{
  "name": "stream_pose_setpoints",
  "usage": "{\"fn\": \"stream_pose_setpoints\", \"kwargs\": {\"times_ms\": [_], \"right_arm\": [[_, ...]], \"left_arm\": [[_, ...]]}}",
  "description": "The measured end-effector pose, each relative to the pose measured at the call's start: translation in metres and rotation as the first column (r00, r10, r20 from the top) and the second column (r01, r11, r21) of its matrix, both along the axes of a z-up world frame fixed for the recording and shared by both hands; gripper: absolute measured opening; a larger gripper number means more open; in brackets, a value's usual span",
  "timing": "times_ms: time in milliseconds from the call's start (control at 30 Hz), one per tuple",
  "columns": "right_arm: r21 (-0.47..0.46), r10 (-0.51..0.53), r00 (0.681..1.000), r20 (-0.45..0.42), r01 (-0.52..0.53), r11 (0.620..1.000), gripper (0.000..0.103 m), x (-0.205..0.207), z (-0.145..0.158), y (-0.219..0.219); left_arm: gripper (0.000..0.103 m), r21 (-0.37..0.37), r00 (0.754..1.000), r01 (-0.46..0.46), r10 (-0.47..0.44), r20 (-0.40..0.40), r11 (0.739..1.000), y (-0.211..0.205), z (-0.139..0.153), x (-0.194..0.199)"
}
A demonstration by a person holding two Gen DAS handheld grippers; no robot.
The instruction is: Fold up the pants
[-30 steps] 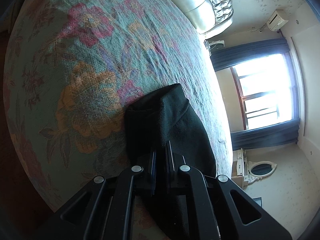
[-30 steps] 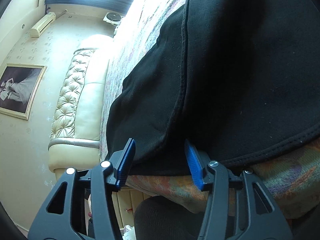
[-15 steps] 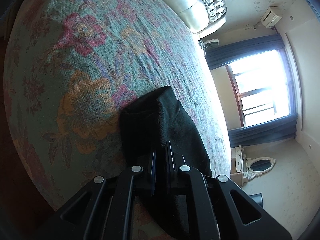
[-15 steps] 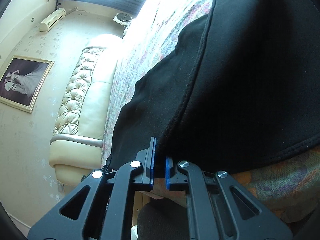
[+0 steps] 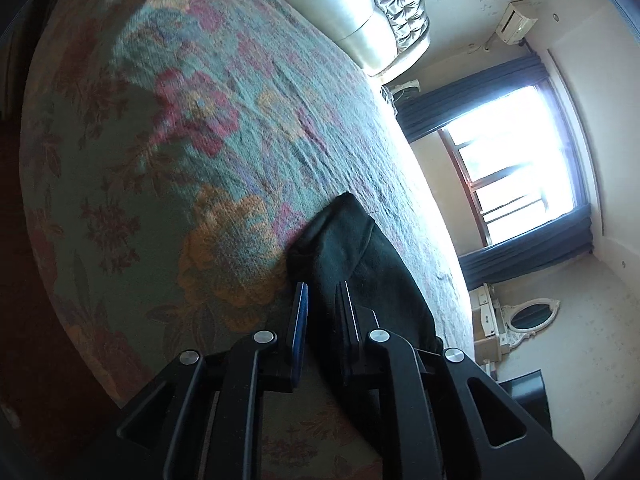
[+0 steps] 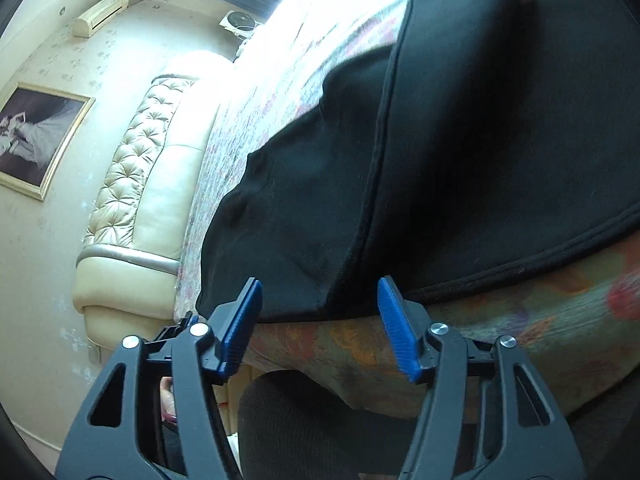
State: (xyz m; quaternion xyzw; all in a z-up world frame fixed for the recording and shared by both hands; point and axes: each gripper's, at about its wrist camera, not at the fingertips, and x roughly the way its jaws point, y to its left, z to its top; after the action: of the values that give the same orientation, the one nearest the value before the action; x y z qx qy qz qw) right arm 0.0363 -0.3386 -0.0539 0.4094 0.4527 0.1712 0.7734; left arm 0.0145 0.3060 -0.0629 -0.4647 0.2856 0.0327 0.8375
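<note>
Black pants (image 5: pixel 360 248) lie on a floral bedspread (image 5: pixel 180 140). In the left wrist view one narrow leg end runs away from my left gripper (image 5: pixel 321 286). Its jaws are opening, a small gap shows, and the cloth still passes between the pads. In the right wrist view the wide part of the pants (image 6: pixel 460 140) covers the bed, its stitched lower edge close in front. My right gripper (image 6: pixel 319 282) is opening, its blue pads (image 6: pixel 394 320) stand wide apart, and that edge lies just beyond the tips without being pressed.
A cream tufted headboard (image 5: pixel 360 4) closes the far end of the bed (image 6: pixel 520 312). A bright window with blue curtains (image 5: pixel 512 160) is on the right. A person's dark-clad leg (image 6: pixel 300 420) is under the right gripper at the bed's edge. A framed picture (image 6: pixel 36 140) hangs on the wall.
The left jaws, tight on the pants leg before, have parted a little. The right jaws closed on the pants' edge half a second ago and now stand wide again. Both views have rolled slightly.
</note>
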Motion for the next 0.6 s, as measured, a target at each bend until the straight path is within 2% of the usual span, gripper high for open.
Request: {"fn": "stream_pose_setpoints", "kwargs": {"times_ms": [33,67,100,133,233,300,367,433,500,567,600], "right_arm": [[-0.031,-0.008,1.000,0.025,0.009,0.999,0.061,0.001,0.012,-0.009],[-0.068,-0.019,0.999,0.049,0.023,0.997,0.061,0.006,0.024,-0.020],[-0.110,-0.033,0.997,0.076,0.041,0.993,0.061,0.015,0.035,-0.031],[-0.152,-0.047,0.994,0.096,0.061,0.986,0.064,0.031,0.046,-0.042],[-0.297,-0.093,0.991,0.101,0.119,0.948,0.067,0.103,0.065,-0.073],[-0.424,-0.123,0.990,0.074,0.143,0.894,0.067,0.158,0.068,-0.086],[-0.518,-0.159,0.987,0.031,0.152,0.841,0.067,0.212,0.063,-0.097],[-0.624,-0.166,0.986,-0.027,0.113,0.773,0.067,0.259,0.053,-0.101],[-0.696,-0.180,0.979,-0.094,0.065,0.715,0.067,0.291,0.036,-0.111],[-0.717,-0.198,0.970,-0.143,0.036,0.696,0.067,0.318,0.021,-0.114],[-0.727,-0.204,0.965,-0.165,0.022,0.687,0.067,0.325,0.012,-0.115]], "left_arm": [[0.015,0.062,1.000,-0.003,0.003,0.004,0.998,0.001,0.009,-0.003],[0.021,0.109,1.000,-0.002,0.001,0.010,0.994,0.000,0.017,-0.004],[0.030,0.142,1.000,0.005,-0.008,0.018,0.990,-0.002,0.025,-0.003],[0.033,0.158,0.999,0.018,-0.022,0.025,0.987,-0.006,0.030,0.000],[0.035,0.133,0.994,0.088,-0.096,0.055,0.987,-0.029,0.038,0.017],[0.048,0.100,0.987,0.149,-0.155,0.048,0.984,-0.051,0.039,0.036],[0.049,0.057,0.974,0.215,-0.218,0.057,0.975,-0.077,0.037,0.053],[0.049,0.021,0.955,0.288,-0.288,0.066,0.958,-0.107,0.039,0.071],[0.049,-0.048,0.924,0.377,-0.373,0.087,0.925,-0.146,0.043,0.086],[0.051,-0.130,0.869,0.493,-0.481,0.117,0.860,-0.193,0.044,0.094],[0.056,-0.153,0.836,0.548,-0.535,0.124,0.822,-0.220,0.044,0.096]]}}
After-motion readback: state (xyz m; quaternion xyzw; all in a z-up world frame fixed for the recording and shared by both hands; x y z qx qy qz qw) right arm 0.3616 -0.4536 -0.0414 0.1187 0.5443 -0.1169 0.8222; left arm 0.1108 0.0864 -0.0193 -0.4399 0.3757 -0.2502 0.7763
